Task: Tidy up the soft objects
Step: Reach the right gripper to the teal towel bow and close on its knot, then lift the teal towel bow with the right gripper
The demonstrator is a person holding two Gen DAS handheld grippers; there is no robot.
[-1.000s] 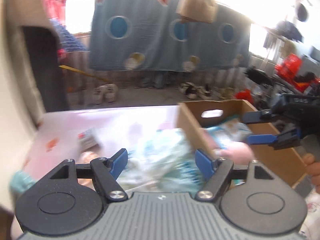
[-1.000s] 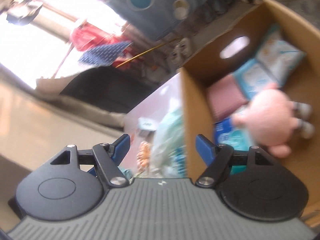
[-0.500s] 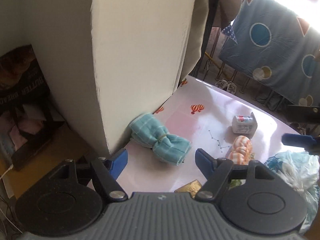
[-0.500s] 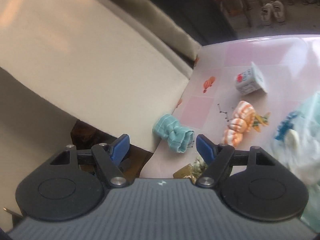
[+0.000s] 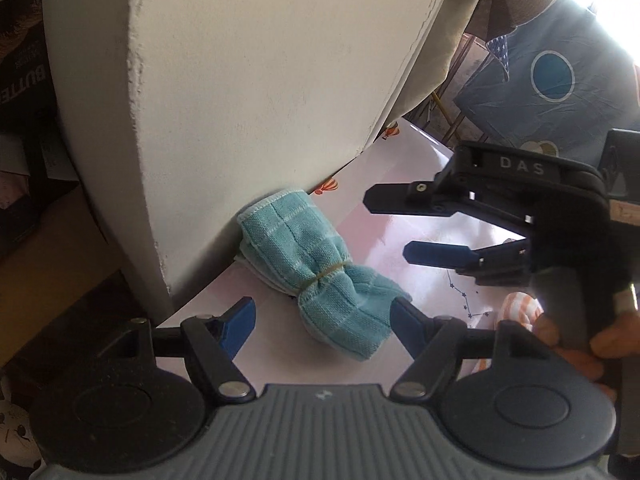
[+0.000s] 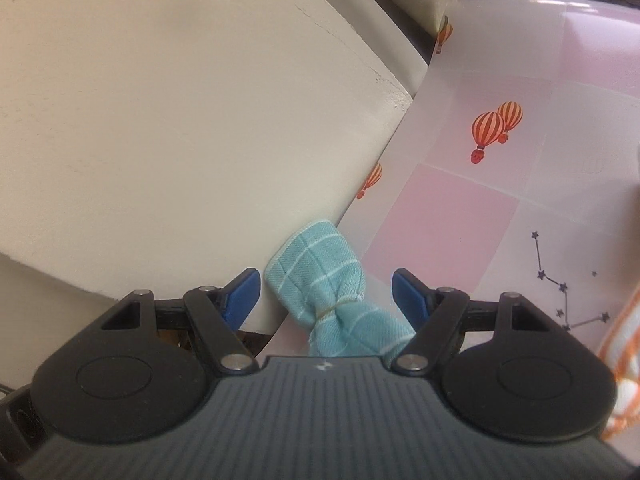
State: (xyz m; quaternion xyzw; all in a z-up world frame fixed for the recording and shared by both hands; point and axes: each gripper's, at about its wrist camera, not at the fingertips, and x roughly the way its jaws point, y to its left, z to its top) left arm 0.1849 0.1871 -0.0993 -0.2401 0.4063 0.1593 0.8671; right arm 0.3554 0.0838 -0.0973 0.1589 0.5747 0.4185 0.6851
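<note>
Right wrist | teal cloth bundle [image 6: 320,288] between spread right gripper [image 6: 326,294] fingers, untouched | left gripper [image 5: 322,320] spread

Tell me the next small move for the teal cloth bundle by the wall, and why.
Probably lower the right gripper a little and close on the teal banded cloth bundle. Its open blue pads already straddle the bundle, which lies free on the pink tablecloth against the cream wall. The left gripper is also open.

Left wrist: looks down, near, teal cloth [image 5: 320,276] ahead of jaws.
Right wrist: closer, cloth [image 6: 332,300] between jaws.
Shared: cloth.
</note>
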